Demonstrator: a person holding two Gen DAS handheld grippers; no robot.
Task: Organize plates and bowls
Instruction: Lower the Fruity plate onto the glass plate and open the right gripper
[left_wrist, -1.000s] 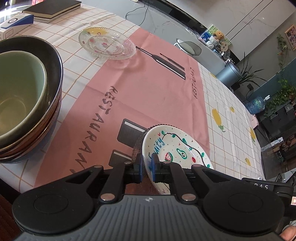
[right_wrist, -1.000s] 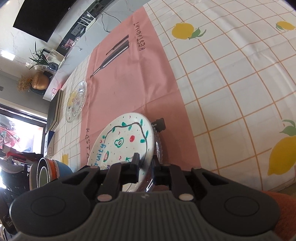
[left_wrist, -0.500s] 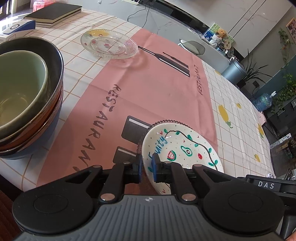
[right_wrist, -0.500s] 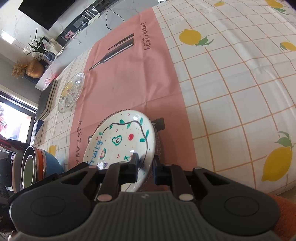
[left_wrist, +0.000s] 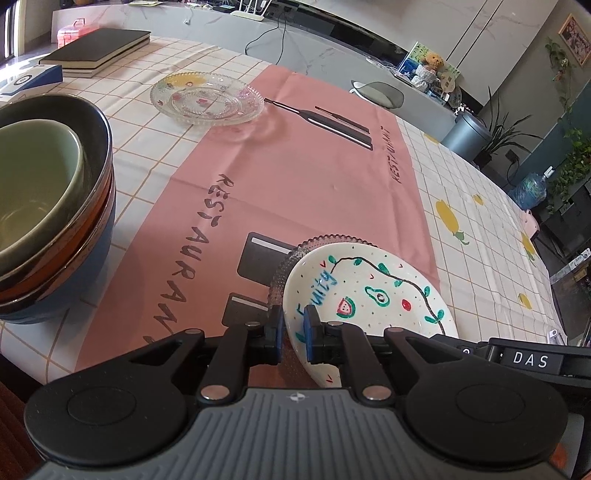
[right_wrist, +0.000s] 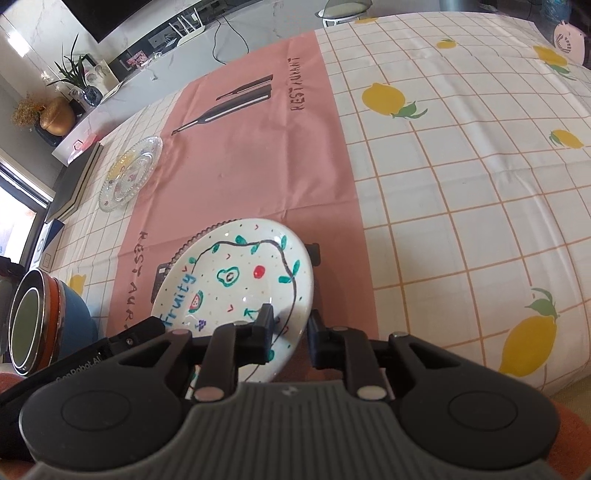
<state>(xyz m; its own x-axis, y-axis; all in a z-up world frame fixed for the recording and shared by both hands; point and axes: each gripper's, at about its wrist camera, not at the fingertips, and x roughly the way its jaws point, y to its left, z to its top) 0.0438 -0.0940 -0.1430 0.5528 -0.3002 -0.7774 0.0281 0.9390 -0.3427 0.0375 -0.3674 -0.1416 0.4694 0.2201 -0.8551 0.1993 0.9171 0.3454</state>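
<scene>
A white plate (left_wrist: 369, 291) painted with fruit and the word "Fruity" rests on a clear beaded glass plate (left_wrist: 284, 266) on the pink runner. My left gripper (left_wrist: 293, 334) is shut on the white plate's near-left rim. My right gripper (right_wrist: 290, 330) straddles the opposite rim of the white plate (right_wrist: 236, 273). Its jaws are opening, one finger lies over the plate face, and the other stands clear of the edge. A second glass plate (left_wrist: 207, 98) lies far back. A stack of bowls (left_wrist: 55, 206), green one on top, stands at the left.
Black books (left_wrist: 98, 48) and a blue-white box (left_wrist: 26, 79) lie at the table's far left corner. The checked lemon tablecloth (right_wrist: 461, 166) spreads out to the right. The bowl stack (right_wrist: 37, 325) and the far glass plate (right_wrist: 131, 173) also show in the right wrist view.
The right gripper's jaws have spread apart around the white plate's rim, and that hand has rolled and shifted a little. The left gripper keeps its pinch on the plate.
</scene>
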